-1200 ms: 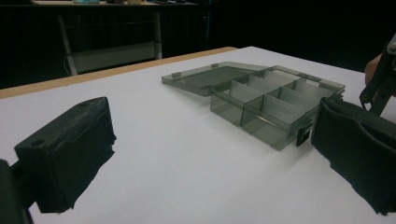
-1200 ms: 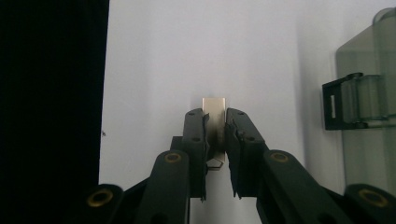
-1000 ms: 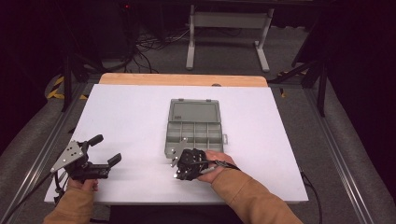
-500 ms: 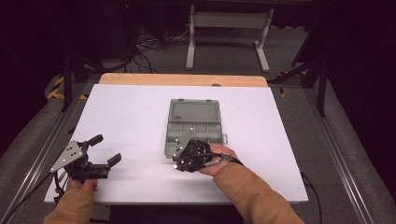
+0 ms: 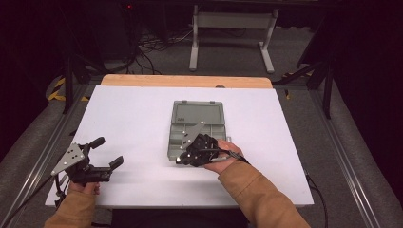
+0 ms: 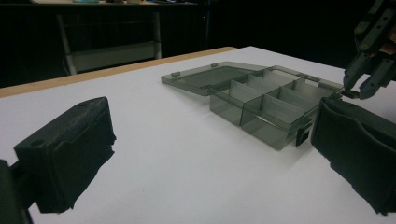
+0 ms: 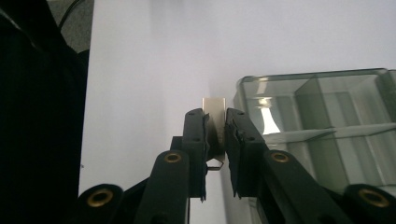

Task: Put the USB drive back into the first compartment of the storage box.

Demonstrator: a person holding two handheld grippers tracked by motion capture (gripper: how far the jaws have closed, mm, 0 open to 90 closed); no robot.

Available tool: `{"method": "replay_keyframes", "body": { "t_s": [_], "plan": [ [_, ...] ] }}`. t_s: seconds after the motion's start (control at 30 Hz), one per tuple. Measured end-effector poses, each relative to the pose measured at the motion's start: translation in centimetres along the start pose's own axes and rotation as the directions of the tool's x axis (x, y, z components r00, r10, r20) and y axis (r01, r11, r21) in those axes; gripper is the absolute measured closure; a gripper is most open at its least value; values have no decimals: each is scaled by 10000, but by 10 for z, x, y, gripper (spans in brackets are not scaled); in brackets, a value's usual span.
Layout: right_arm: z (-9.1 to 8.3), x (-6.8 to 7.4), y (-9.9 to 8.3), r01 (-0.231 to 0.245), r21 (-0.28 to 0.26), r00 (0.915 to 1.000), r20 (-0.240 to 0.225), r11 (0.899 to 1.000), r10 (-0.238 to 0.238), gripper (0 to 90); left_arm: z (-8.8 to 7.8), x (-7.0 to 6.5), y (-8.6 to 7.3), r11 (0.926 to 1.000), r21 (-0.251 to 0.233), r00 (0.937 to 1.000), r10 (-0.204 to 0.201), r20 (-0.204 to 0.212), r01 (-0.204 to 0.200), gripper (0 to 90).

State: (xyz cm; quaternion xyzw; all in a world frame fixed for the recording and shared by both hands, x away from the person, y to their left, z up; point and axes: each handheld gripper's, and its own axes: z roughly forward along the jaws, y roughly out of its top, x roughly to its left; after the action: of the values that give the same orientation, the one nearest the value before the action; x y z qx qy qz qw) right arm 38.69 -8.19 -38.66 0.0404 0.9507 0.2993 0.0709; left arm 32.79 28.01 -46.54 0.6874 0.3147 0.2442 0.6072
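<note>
Since a second ago the right gripper [image 7: 215, 122], clamped on what looks like a small metal clip [image 7: 214, 108], has moved up to the box [image 5: 196, 128] at frame centre, likely to drop it in; the left gripper [image 5: 105, 153] rests open at lower left.

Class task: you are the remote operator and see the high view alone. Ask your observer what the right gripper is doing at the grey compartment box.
Operator: Is the right gripper carrying anything?
Observer: Yes, a small flat metal piece is pinched between its jaws.
Operator: Is that piece inside the box?
Observer: No, in the right gripper view it sits just outside the box's corner, over the white table.
Operator: Are the left gripper's jaws holding something?
Observer: No, its view shows them wide apart with bare table between.
</note>
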Motion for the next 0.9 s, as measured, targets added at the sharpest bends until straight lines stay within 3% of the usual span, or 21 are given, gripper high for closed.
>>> {"method": "replay_keyframes", "body": {
  "t_s": [0.4,0.9],
  "plan": [
    [-6,-17,1,-493,-560,9979,400,9972,515,790,0,0,0,10000,5,10000,1,17,-1,3],
    [-5,-42,5,-1169,-1144,9859,1064,9865,1292,790,-1,1,0,10000,41,10000,14,26,-14,3]
  ]
}}
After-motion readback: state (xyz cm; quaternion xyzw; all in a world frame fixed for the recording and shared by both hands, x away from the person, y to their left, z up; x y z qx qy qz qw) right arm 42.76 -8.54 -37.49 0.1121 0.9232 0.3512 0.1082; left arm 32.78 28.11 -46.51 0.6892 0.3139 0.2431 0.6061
